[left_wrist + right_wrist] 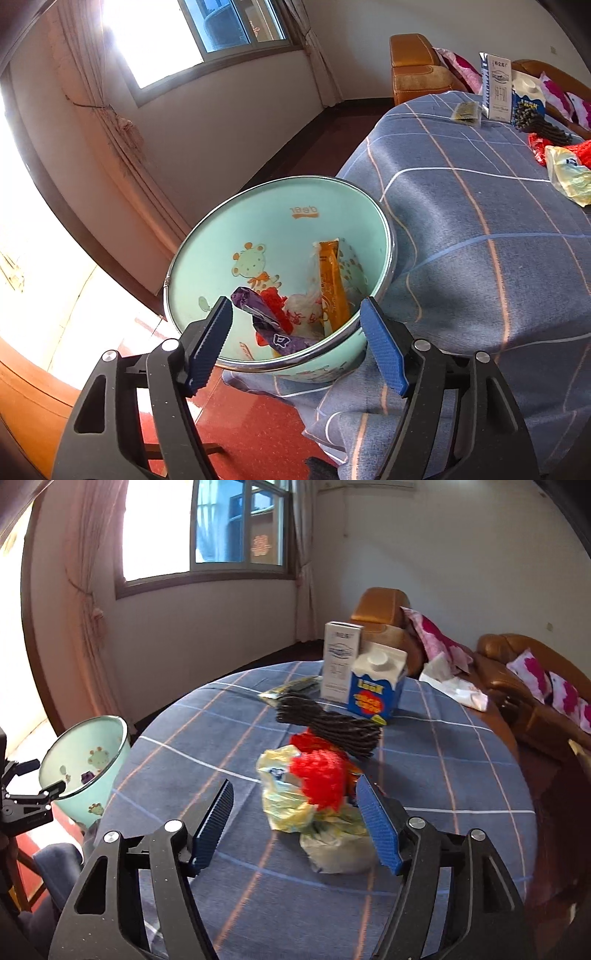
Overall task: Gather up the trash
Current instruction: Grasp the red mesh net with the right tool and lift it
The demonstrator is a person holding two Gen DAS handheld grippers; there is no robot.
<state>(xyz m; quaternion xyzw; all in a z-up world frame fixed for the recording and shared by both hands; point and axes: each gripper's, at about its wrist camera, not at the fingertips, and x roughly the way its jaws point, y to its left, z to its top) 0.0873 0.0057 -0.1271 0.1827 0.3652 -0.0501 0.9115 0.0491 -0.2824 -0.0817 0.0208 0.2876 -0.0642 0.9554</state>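
Left wrist view: the mint-green bin (273, 236) fills the middle of the frame, its inner wall printed with a cartoon giraffe and the word "deer", seen upside down near the top of the wall. Inside it lie an orange sachet (332, 280) standing against the right wall, a purple wrapper (258, 314) low at the front, a bit of red wrapper and a white crumpled piece with red characters too small to read. The bin's chrome rim touches the drooping edge of the blue checked cloth on the tabletop (480, 229). The left gripper (295, 325) hovers over the bin's near rim, jaws spread apart and nothing between them.

At the upper right of that frame a tall white carton (496, 88) stands at the far edge of the tabletop, its print not legible, beside a blue-and-white carton (528, 99).

In the right wrist view the right gripper (295, 812) is released too, jaws wide, with a yellowish plastic bag (291, 805) and a red net-like bundle (321, 779) lying on the cloth just ahead between its fingers, seemingly untouched though the blur makes this uncertain. Behind these sits a dark ribbed bundle (332, 723), then the two cartons at upper centre. The bin shows at the left edge, tilted. Open cloth lies to the left of the trash pile and along the right rim of the tabletop.
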